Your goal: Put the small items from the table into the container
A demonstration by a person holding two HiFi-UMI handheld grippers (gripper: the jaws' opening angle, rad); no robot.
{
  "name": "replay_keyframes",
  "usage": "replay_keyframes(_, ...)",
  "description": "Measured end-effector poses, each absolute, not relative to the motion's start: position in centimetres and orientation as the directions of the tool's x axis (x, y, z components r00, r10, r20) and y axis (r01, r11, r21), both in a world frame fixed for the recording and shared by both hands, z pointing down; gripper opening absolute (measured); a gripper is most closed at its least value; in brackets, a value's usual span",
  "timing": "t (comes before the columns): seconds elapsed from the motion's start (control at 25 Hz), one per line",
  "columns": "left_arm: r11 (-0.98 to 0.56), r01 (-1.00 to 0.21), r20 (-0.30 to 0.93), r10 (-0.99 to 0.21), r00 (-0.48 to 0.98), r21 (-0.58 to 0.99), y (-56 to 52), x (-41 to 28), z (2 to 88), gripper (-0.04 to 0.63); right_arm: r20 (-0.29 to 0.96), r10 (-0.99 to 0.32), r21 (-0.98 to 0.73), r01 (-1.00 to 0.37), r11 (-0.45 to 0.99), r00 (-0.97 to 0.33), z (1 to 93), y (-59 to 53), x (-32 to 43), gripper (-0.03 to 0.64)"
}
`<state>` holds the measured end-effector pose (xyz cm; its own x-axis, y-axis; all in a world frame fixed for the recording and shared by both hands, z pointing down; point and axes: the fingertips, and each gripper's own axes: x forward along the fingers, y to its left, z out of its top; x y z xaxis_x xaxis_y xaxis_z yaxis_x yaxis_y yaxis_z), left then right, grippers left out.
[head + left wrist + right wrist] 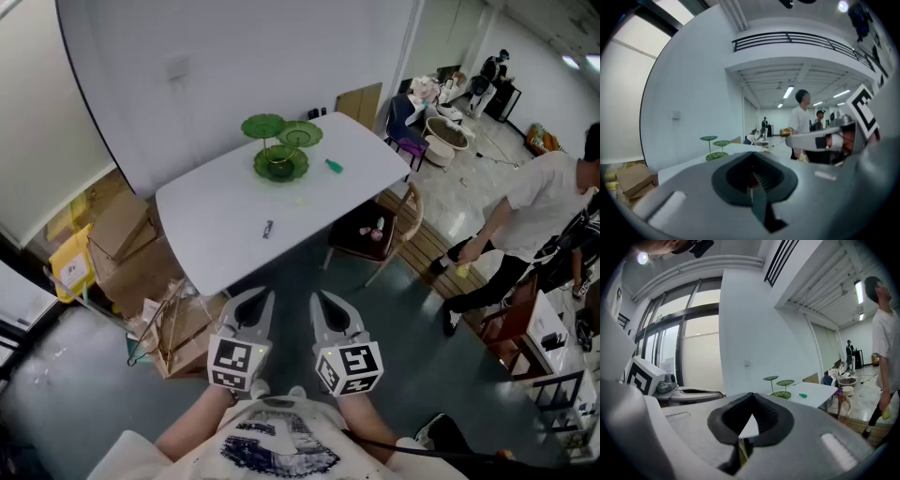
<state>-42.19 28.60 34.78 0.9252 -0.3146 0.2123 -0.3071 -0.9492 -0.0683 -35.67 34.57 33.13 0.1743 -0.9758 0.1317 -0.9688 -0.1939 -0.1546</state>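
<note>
white table [216,211] upper centre | green tiered container [279,161] at its far end | left gripper [255,305], right gripper [328,307] bottom centre, jaws closed, empty | green item [334,167] right of container | dark item [268,228] mid-table

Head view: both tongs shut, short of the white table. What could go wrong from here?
1. The left tongs and right tongs are shut; unless opened first, they may shove the small dark item across the white table rather than grip it.
2. The small green item lies near the green three-tiered leaf-shaped dish stand; reaching there could knock its thin-stemmed upper leaves.
</note>
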Motion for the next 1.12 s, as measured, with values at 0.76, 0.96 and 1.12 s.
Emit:
replay_keyframes(0.76,-0.931,-0.355,0.255,-0.364,0.896,-0.081,31.1,-37.7,36.5,-0.011,0.14,-0.98,-0.235,-0.956,-0.174,0.144,35.3,37.8,-29.2,-0.002)
replay_keyframes(0.96,-0.933,-0.351,0.265,-0.36,0.895,-0.081,32.3,-36.6,37.0,-0.011,0.148,-0.98,-0.252,-0.953,-0.17,0.135,35.8,38.9,-28.1,-0.002)
replay_keyframes(1.12,-0.938,-0.333,0.256,-0.346,0.903,-0.093,32.7,-35.2,36.6,-0.011,0.136,-0.981,-0.258,-0.951,-0.167,0.136,35.6,39.2,-26.9,-0.002)
